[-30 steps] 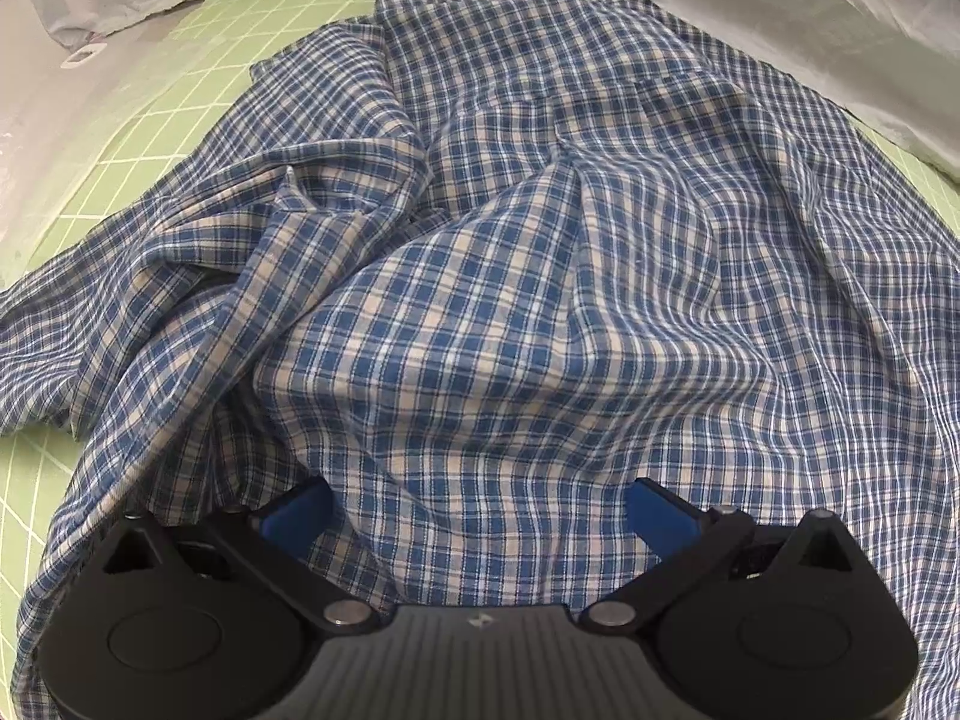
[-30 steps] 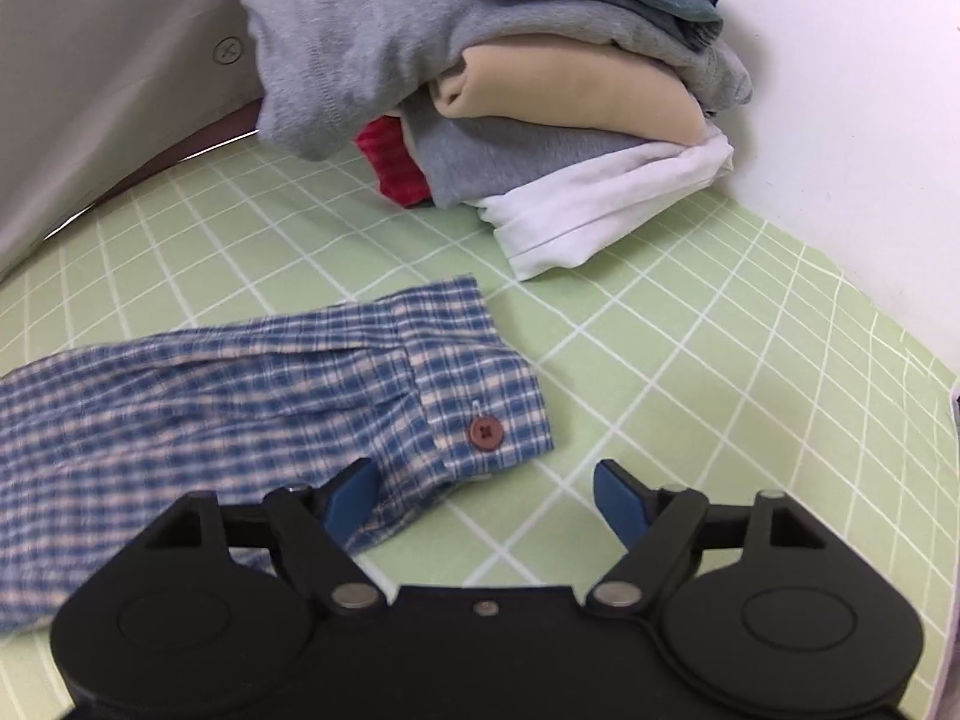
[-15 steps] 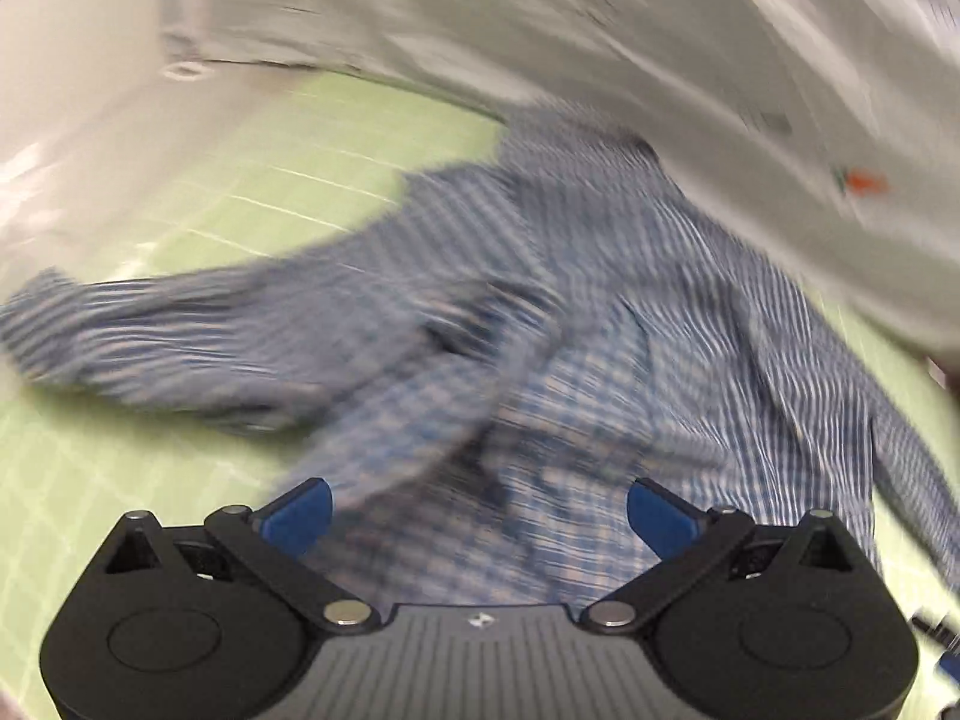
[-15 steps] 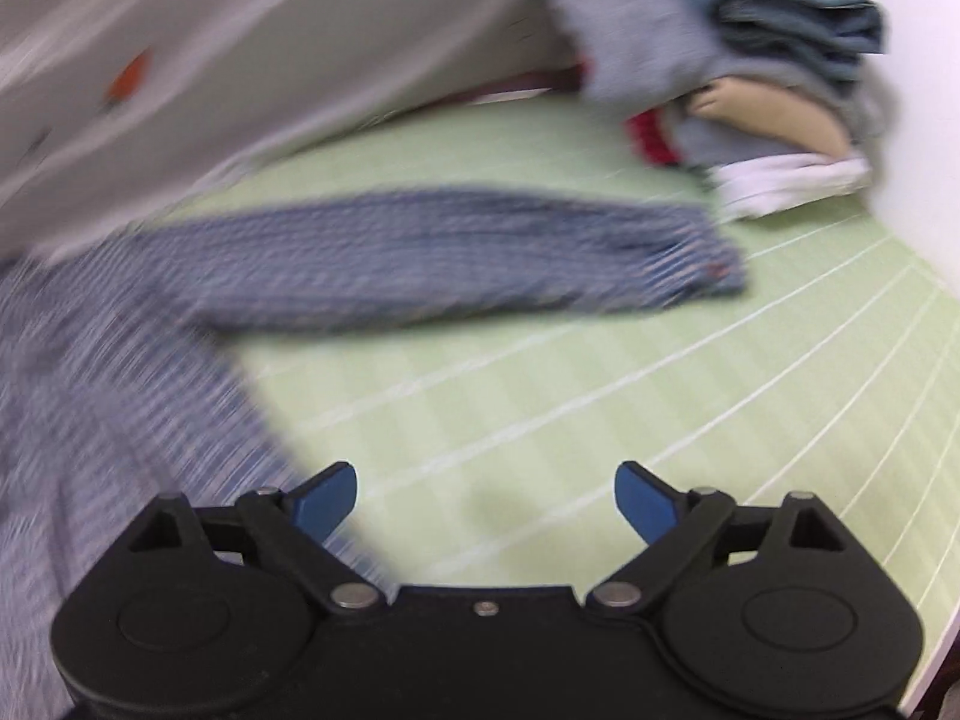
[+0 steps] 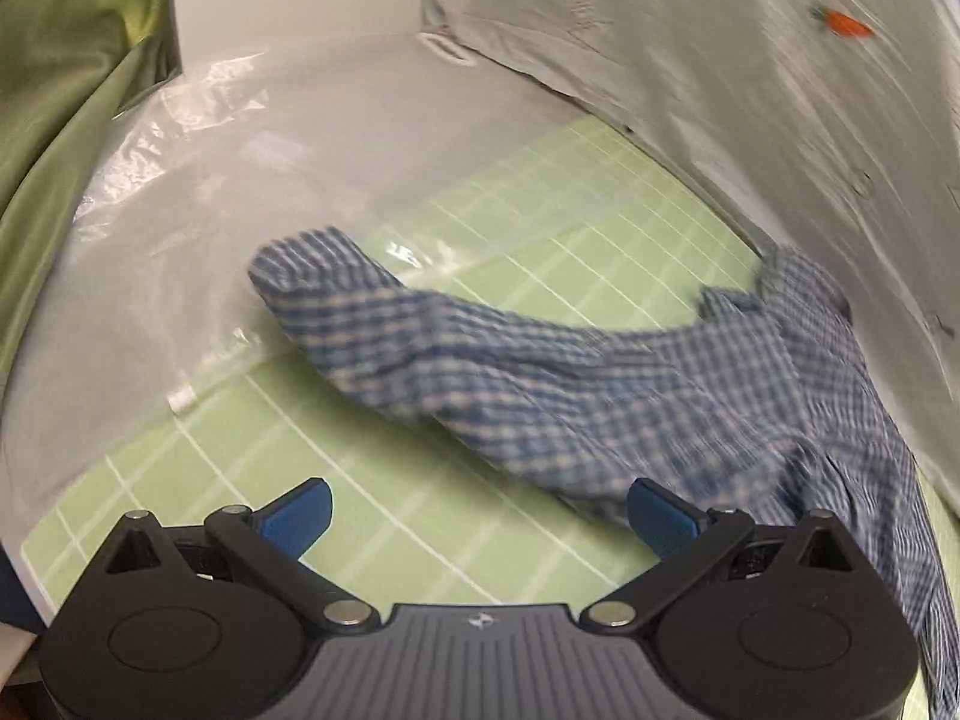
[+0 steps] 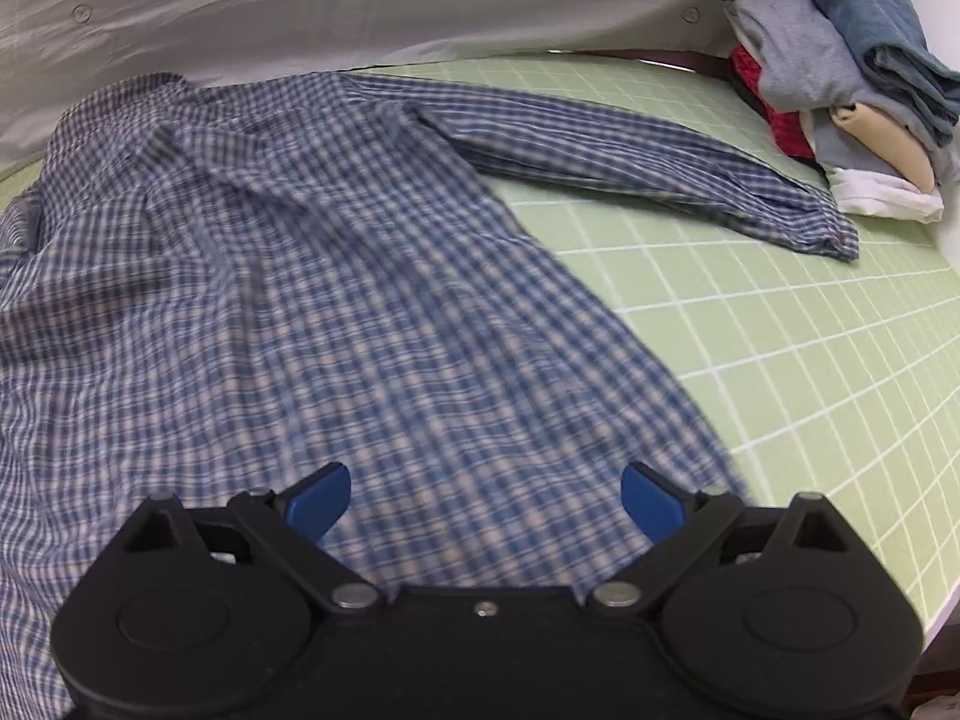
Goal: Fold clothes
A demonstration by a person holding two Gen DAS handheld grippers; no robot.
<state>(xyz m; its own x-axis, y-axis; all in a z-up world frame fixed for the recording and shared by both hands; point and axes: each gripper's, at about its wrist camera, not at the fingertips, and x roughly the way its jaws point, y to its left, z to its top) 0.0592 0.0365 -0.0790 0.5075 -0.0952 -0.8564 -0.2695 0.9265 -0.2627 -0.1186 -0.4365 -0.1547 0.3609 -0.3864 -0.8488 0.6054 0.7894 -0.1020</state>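
In the left wrist view, the left gripper (image 5: 477, 516) is open and holds nothing. A second ago it hung over the body of the shirt (image 5: 540, 378); now it faces one sleeve lying across the green mat (image 5: 540, 228).

In the right wrist view, the right gripper (image 6: 485, 501) is open too. It has moved from the cuff to above the shirt (image 6: 288, 276) body; the pile of clothes (image 6: 840, 90) lies beyond the other sleeve.

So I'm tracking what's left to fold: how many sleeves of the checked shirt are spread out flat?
2. One sleeve stretches right toward the folded pile. The other sleeve lies out left, its cuff reaching onto clear plastic.
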